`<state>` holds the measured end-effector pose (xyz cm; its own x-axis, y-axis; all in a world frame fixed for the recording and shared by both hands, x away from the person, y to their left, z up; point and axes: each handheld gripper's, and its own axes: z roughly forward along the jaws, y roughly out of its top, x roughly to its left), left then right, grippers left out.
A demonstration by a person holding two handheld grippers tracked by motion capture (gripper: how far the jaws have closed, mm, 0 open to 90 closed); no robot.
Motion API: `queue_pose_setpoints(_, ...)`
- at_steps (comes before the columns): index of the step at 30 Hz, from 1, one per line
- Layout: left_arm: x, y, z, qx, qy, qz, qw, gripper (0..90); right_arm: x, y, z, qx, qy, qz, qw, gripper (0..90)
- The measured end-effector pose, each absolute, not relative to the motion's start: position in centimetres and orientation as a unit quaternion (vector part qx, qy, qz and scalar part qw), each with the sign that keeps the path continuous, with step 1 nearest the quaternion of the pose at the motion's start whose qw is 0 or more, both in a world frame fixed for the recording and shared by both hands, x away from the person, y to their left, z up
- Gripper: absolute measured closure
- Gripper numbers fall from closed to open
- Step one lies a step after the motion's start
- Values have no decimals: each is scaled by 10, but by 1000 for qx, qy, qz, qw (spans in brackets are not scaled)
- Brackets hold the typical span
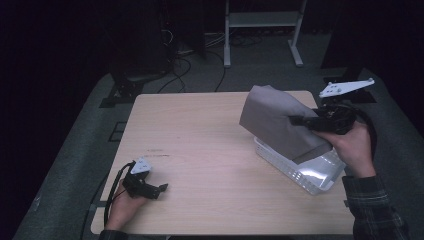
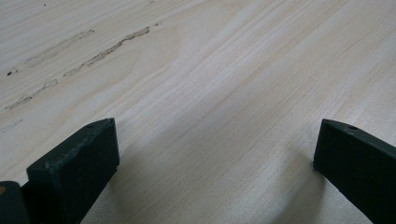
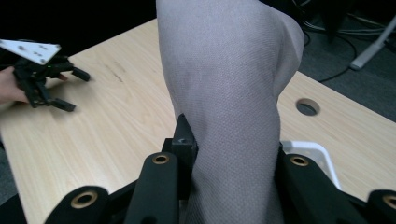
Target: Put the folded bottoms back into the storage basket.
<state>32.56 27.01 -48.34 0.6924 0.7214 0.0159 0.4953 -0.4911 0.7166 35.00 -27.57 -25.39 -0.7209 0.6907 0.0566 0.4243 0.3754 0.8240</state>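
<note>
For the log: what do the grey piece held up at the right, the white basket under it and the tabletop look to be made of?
Grey cloth: woven fabric, matte; fine weave and soft folds show. White basket: probably plastic, slightly glossy, with slotted walls. Table: pale wood or wood-look laminate; grain lines run along it, which of the two is unclear.

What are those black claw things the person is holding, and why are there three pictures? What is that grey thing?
They are grabbing tools, one in each hand. The big picture comes from a camera up high, looking down on the wooden table. The other two come from small cameras riding on the tools.

The left gripper rests low by the table's near edge. Its own camera shows its black fingers wide apart with just bare wood between them.

The right gripper pinches a grey cloth and holds it up over a white basket. In its own camera the cloth hangs right between the fingers.
</note>
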Motion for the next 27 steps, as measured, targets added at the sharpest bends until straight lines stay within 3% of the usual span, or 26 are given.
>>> queue_pose_setpoints(27,326,270,-484,848,359,159,355,0,379,-344,-290,429,806,357,199,689)
